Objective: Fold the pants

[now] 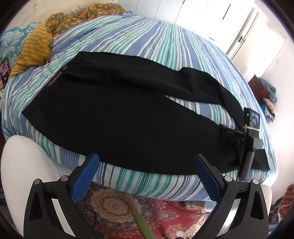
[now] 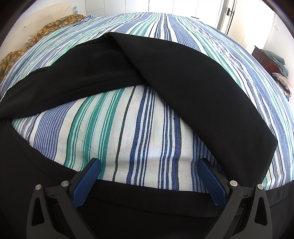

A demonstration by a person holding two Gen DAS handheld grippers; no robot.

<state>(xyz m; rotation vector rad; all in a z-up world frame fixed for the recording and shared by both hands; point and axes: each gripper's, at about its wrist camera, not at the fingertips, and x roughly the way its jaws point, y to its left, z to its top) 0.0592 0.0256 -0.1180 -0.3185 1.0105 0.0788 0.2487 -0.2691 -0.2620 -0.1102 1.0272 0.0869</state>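
Black pants (image 1: 114, 110) lie flat on a striped bedspread (image 1: 147, 42), with the waistband at the left and both legs running to the right. My left gripper (image 1: 147, 158) is open and hovers at the near edge of the pants around mid-leg, holding nothing. In the right wrist view the far leg (image 2: 193, 82) crosses diagonally, and the near leg (image 2: 147, 198) lies under my right gripper (image 2: 150, 163). That gripper is open, and the near leg's edge runs between its blue pads (image 2: 88, 180). The right gripper's camera unit (image 1: 254, 119) shows over the leg ends.
A yellow knobbly blanket (image 1: 35, 46) and orange-flowered fabric (image 1: 73, 16) are bunched at the bed's far left. A red patterned rug (image 1: 119, 207) with a cable covers the floor below the bed edge. A dark wooden chest (image 2: 264, 58) piled with clothes stands at the right.
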